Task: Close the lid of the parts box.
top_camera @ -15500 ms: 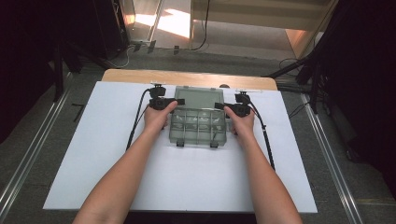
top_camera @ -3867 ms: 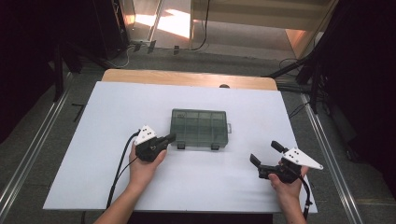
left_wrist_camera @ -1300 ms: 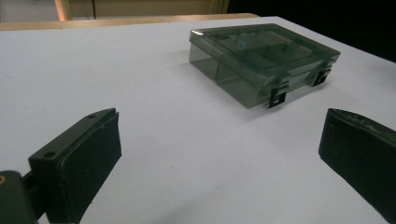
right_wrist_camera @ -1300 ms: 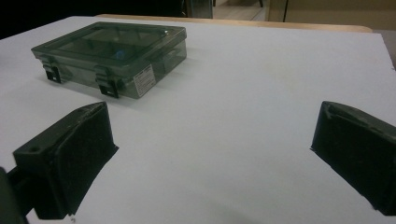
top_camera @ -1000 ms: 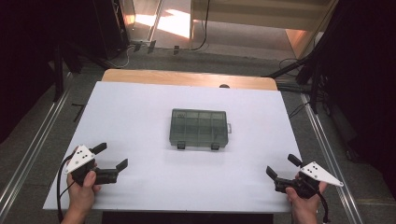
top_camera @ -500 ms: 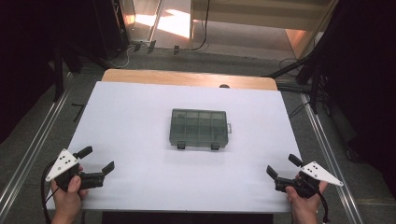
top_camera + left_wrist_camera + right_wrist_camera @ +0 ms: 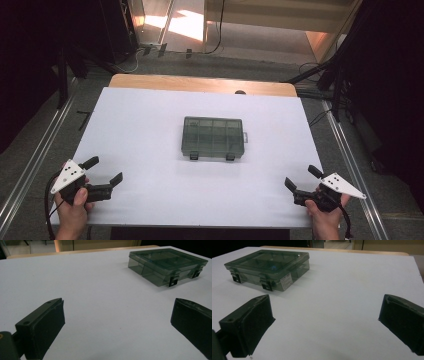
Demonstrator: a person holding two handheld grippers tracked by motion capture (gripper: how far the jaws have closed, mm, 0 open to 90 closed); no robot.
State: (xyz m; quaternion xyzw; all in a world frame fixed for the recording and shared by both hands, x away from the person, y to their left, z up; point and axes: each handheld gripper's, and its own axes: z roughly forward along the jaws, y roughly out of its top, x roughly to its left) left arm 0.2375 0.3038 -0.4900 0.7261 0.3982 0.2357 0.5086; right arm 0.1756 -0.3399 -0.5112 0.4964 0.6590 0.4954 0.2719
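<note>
Across the whole scene stretches the white table, flat and bright, with a strip of wooden board showing along its far edge and grey floor on either side. At the middle of the table, a touch toward the far side, sits the box, a smoky see-through organiser with its lid down flat and two dark latches on the near long side. From the high view you can make out dividers through the lid, splitting the inside into compartments; what lies in them, I cannot tell. A small white label shows on one short end in the right gripper view.

Down at the near left corner, the left gripper is held in a hand, jaws spread wide with only bare table between them. It sits well apart from the box, which shows off to the upper right in its own view.

Over at the near right corner, the right gripper is held in the other hand, jaws likewise gaping, clamped on nothing. The box sits well clear of it too, up at the left in its own view. Both tools hang low over the tabletop near its front edge, one each side.
</note>
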